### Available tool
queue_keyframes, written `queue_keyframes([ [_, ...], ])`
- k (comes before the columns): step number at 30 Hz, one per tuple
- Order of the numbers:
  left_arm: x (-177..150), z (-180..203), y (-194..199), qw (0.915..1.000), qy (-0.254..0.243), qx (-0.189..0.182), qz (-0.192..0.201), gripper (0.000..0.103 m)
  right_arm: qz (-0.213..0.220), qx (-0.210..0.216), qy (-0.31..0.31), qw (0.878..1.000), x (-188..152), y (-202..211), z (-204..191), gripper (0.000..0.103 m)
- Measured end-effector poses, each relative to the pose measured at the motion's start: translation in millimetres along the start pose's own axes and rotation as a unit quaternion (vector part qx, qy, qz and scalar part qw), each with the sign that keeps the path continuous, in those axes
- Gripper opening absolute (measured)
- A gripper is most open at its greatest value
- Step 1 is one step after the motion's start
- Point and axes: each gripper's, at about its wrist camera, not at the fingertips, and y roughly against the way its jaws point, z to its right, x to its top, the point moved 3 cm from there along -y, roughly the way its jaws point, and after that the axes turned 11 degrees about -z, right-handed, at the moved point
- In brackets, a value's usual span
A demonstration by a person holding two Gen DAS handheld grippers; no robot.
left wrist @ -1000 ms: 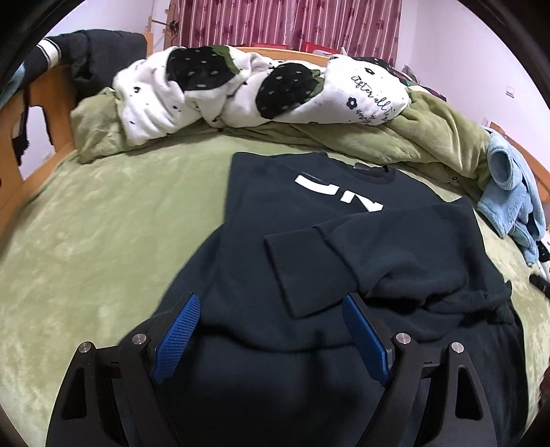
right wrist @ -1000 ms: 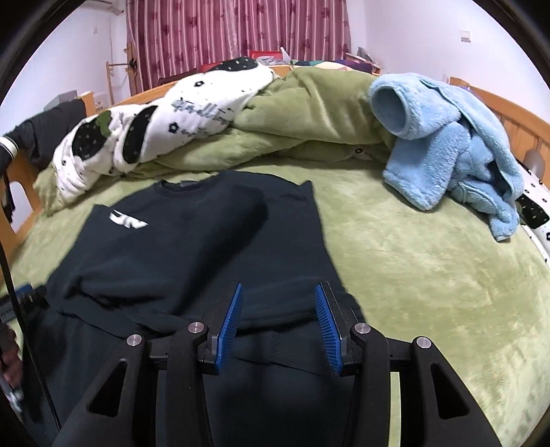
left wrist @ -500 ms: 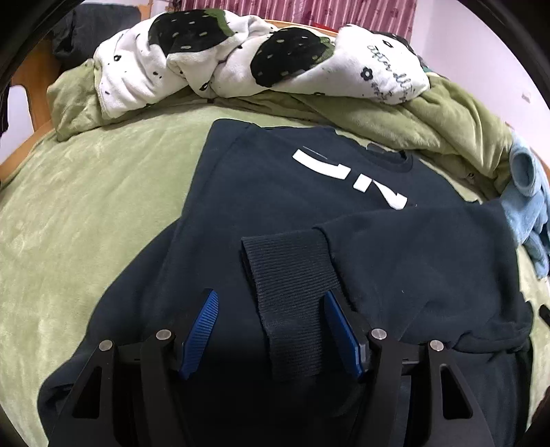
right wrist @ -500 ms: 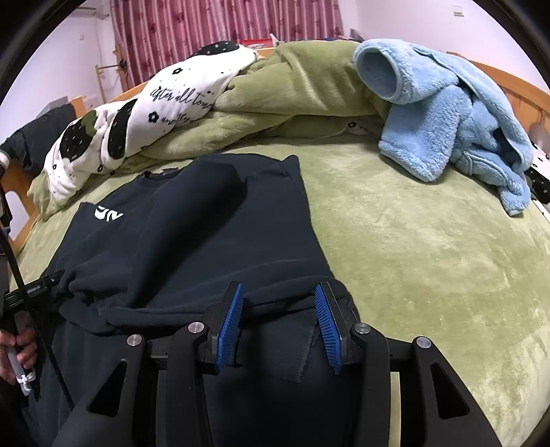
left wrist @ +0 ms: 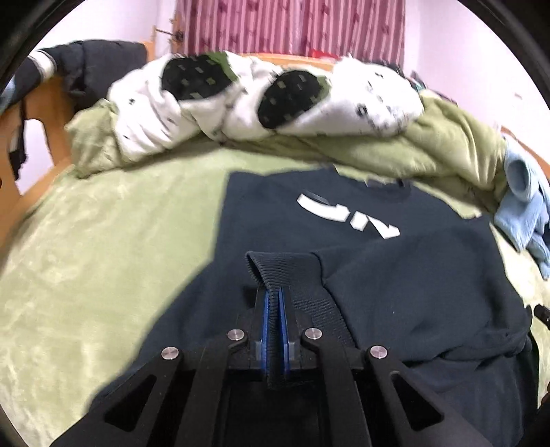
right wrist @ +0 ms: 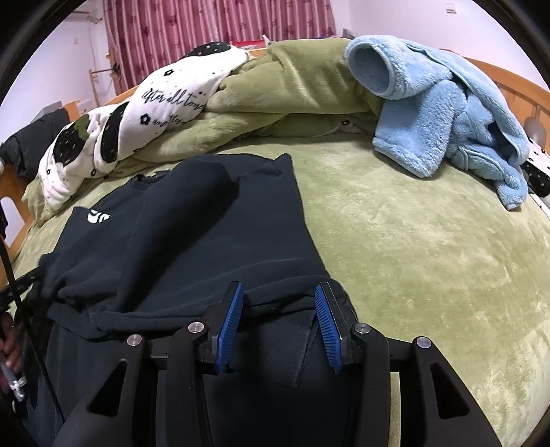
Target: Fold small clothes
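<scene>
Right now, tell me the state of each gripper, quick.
Left gripper: shut on the ribbed cuff of the dark navy sweatshirt.
Right gripper: open, blue pads either side of the sweatshirt's bottom hem, gripping nothing.

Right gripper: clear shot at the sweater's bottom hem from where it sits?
Probably yes. The right gripper is open with the hem of the dark sweater lying between its fingers, nothing over it. The left gripper is shut on the cuff, off to the side.

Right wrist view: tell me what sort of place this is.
Most likely a home bedroom. The dark sweatshirt lies on a bed covered by a green blanket, a wooden bed frame runs along the edge, and red patterned curtains hang behind.
</scene>
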Motion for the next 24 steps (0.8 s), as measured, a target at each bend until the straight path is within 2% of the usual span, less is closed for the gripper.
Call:
queue_keyframes([
  [3, 1, -19, 8, 0.9999, 0.009, 0.011, 0.006, 0.006, 0.004, 0.003, -0.009, 1.0, 2, 1, 2, 0.043],
  [6, -3, -35, 4, 0.9997, 0.02, 0.012, -0.006, 0.006, 0.003, 0.005, -0.008, 1.0, 1, -2, 0, 0.043],
  [10, -9, -40, -6, 0.9995, 0.025, 0.001, -0.019, 0.006, -0.023, -0.039, 0.01, 0.999, -3, -19, -7, 0.043],
  [14, -16, -36, -11, 0.9993, 0.021, -0.003, -0.029, 0.007, -0.04, -0.056, 0.022, 0.997, -6, -30, -10, 0.043],
  [24, -25, -35, 0, 0.9988, 0.013, 0.001, -0.047, 0.014, -0.024, -0.03, 0.003, 0.999, -3, -6, -2, 0.049],
])
